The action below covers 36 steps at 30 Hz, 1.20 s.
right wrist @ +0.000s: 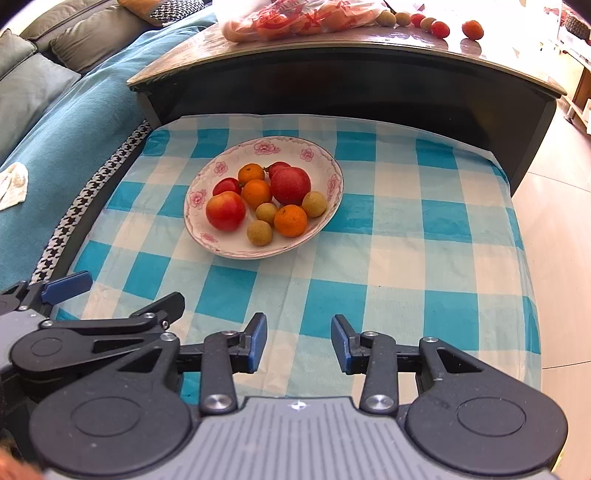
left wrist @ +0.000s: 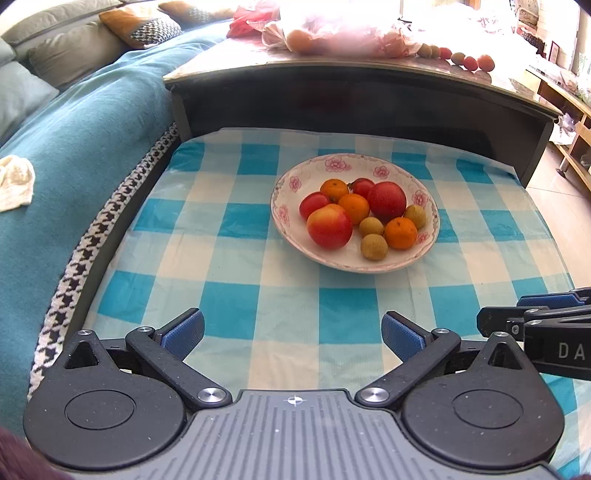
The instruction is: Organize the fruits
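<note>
The left tongs [left wrist: 291,334] hang wide open and empty above the near part of the blue-checked cloth [left wrist: 229,229]; the right tongs [right wrist: 299,341] are likewise parted and hold nothing, just beside them. The fruits lie heaped in a floral plate [left wrist: 325,164] on the cloth, well ahead of both tongs; more loose fruits [right wrist: 439,28] and a plastic bag [right wrist: 295,18] sit on the higher bench [right wrist: 369,48] behind.
</note>
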Available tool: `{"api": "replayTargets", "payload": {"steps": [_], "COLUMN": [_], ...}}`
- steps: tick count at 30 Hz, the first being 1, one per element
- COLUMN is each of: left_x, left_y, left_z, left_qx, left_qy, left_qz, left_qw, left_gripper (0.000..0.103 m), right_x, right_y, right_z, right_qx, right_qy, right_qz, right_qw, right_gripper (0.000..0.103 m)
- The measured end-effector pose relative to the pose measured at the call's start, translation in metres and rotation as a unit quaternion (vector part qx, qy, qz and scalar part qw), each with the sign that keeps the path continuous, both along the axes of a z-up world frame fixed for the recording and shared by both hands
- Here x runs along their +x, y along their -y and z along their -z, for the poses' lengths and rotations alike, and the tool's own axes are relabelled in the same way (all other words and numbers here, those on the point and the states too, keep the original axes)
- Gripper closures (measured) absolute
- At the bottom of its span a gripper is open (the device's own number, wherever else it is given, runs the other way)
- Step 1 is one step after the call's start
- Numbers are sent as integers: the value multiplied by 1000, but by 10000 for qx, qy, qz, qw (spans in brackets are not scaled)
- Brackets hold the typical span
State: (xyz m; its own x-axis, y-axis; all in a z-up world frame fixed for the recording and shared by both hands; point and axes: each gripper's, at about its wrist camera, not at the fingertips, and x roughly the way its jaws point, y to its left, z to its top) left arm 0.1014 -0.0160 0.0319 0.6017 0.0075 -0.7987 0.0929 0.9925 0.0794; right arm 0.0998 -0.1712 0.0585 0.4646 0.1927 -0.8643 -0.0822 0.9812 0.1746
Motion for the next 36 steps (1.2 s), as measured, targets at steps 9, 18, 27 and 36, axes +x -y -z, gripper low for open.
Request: {"api": "replayTargets", "payload": {"steps": [9, 18, 27, 36], "left_x": [-28, -50, -61, -70], "left_y": [7, -1, -4, -3], "left_z": [-8, -18, -10, -4], "left_qx": [250, -95, -232, 40], "left_qy": [176, 228, 6, 25], "left_qz": [84, -14, -38, -104], "left_qw": [9995, 9997, 9997, 9999], "left_gripper": [0, 0, 0, 0], "right_x": [-26, -55, -69, -70], "right_y": [-2, -1, -1, 0], "right_z": [-5, -10, -4, 2], "right_qx": [46, 116, 31, -43], "right_qy": [75, 136, 64, -17], "right_qz": [-26, -27, -73, -5], "right_qw": [10000, 9998, 9999, 10000], "right_gripper": [63, 63, 62, 62]}}
